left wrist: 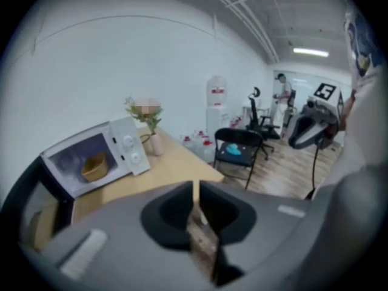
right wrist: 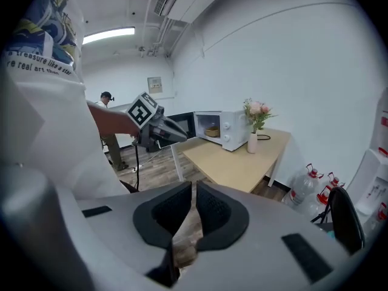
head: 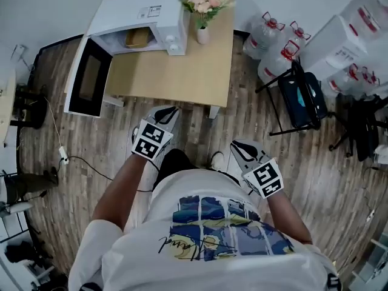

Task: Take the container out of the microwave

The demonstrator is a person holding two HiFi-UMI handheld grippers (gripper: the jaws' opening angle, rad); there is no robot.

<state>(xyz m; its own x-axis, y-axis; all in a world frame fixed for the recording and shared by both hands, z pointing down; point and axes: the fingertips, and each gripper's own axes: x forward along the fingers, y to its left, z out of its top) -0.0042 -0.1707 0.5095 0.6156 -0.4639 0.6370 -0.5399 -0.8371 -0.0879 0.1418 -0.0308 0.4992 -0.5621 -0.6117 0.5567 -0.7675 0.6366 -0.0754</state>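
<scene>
The white microwave (head: 136, 8) stands on the far left of a wooden table (head: 176, 71), its door (head: 90, 83) swung wide open. Inside sits a tan container (head: 138, 37), also seen as a brownish bowl in the left gripper view (left wrist: 94, 167) and, small, in the right gripper view (right wrist: 211, 131). Both grippers hang in front of the table over the floor, well short of the microwave. My left gripper (head: 171, 110) (left wrist: 195, 190) shows a narrow gap between its jaws with nothing in it. My right gripper (head: 237, 144) (right wrist: 194, 190) has its tips together and is empty.
A white vase of pink flowers (head: 203, 34) stands right beside the microwave. Several water bottles (head: 276, 41) and a black folding chair (head: 300, 96) are to the table's right. A cable with a plug (head: 63, 156) lies on the wood floor at left.
</scene>
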